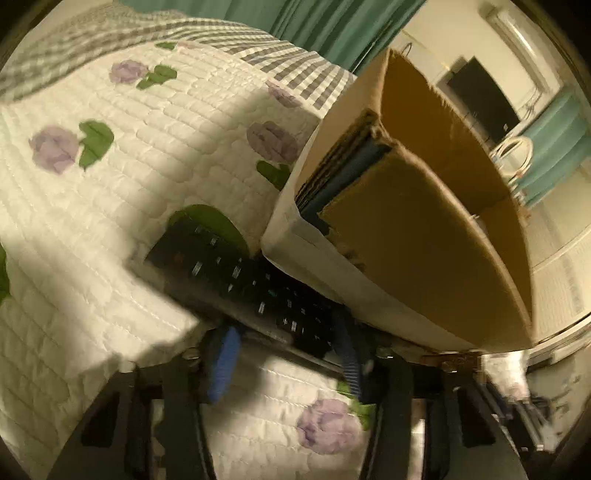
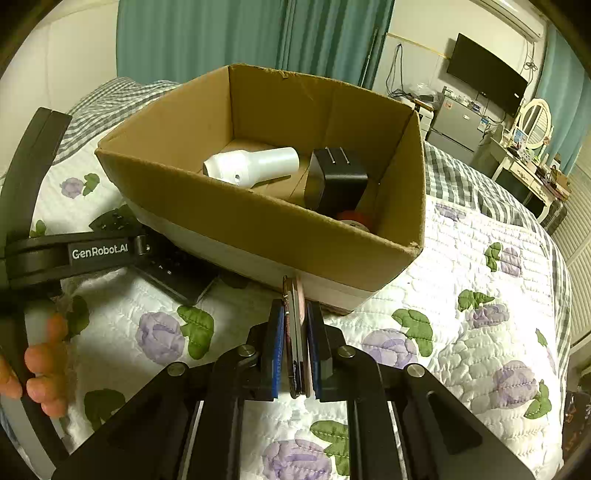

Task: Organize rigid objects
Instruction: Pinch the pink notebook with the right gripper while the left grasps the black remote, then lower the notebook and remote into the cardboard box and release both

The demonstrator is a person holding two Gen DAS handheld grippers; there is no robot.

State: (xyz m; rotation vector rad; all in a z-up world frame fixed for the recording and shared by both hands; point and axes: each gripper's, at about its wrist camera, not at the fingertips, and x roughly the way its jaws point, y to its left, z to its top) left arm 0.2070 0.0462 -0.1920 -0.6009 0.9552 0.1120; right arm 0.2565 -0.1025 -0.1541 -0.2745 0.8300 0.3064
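Clamped crosswise between the left gripper [image 1: 284, 354] fingers: a black remote [image 1: 236, 273], lying on the quilt [image 1: 110, 206] against the cardboard box [image 2: 258, 221]. Pinched edge-on in the right gripper [image 2: 295, 350]: a thin phone [image 2: 295, 332], just short of the box.

Both wrist views face the cardboard box [image 2: 258, 229], left nearer.

The left tongs [image 1: 286, 354] reach out low over a quilted bed cover [image 1: 110, 184] printed with purple flowers and green leaves. Their 2 blue pads [image 1: 223, 363] sit on either side of the near end of a black remote control [image 1: 236, 275], which lies flat on the cover. The remote's far side runs right along the white lower wall of a cardboard box [image 1: 424, 229]. Behind the box hang green curtains [image 1: 325, 26]. The picture is blurred.
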